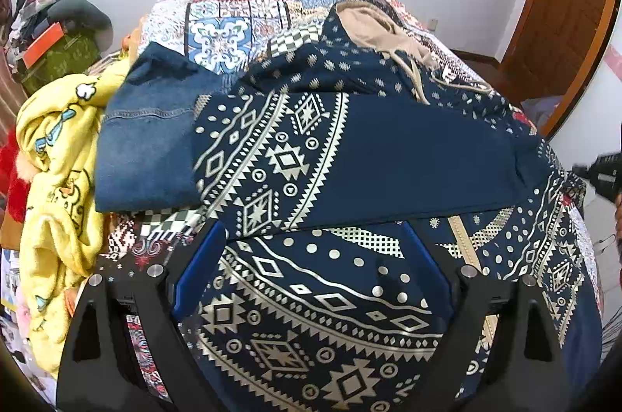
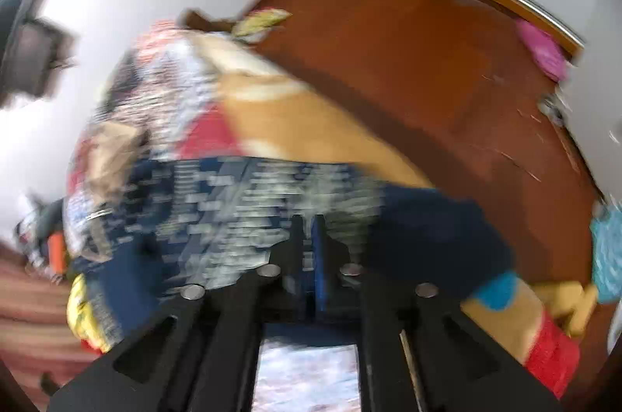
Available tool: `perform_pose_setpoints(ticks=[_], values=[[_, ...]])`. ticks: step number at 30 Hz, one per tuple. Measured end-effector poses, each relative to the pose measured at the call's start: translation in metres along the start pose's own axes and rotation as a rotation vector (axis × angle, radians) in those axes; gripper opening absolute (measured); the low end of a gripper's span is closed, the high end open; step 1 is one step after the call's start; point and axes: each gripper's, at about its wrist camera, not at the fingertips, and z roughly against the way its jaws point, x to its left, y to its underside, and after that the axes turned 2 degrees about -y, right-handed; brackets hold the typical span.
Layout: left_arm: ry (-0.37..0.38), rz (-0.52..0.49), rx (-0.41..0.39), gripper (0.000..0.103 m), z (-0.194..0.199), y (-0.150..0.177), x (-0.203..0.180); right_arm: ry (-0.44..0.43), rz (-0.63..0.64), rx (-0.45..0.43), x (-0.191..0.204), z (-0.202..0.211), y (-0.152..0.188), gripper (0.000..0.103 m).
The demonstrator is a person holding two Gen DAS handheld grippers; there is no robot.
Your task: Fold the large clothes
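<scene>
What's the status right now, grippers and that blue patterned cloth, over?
Left gripper open over the navy patterned garment. Right gripper shut; view too blurred to tell if it pinches cloth. Folded jeans and beige garment beside it.

Left gripper [image 1: 315, 256] is seen angled downward, its jaws held wide apart; the blue-lined fingers [image 1: 198, 268] are spread to either side of the left wrist view, with nothing pressed between them. Right gripper [image 2: 310, 237] is likewise pitched downward, its jaws brought together so that the fingertips [image 2: 319, 241] nearly meet at the centre. The right wrist view is heavily motion-blurred; whether anything is pinched cannot be told.
</scene>
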Motion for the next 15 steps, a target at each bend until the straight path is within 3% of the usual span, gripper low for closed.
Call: perform_pose_setpoints(ticks=[7, 8, 9, 11, 12, 15], values=[[0.014, 0.032, -0.026, 0.091, 0.016, 0.003, 0.016, -0.099, 0.206, -0.12, 0.102, 0.045, 0.007, 0.002], [0.015, 0.033, -0.026, 0.091, 0.017, 0.004, 0.017, -0.086, 0.222, -0.142, 0.112, 0.05, 0.01, 0.008], [0.017, 0.032, -0.025, 0.091, 0.018, 0.005, 0.018, -0.071, 0.229, -0.153, 0.116, 0.052, 0.012, 0.015], [0.025, 0.03, -0.022, 0.091, 0.018, 0.009, 0.02, -0.024, 0.224, -0.162, 0.115, 0.051, 0.017, 0.078], [0.026, 0.027, -0.019, 0.091, 0.018, 0.01, 0.02, -0.006, 0.216, -0.173, 0.108, 0.05, 0.02, 0.084], [0.024, 0.023, -0.008, 0.091, 0.014, 0.014, 0.021, 0.052, 0.169, -0.163, 0.079, 0.045, 0.021, 0.084]])
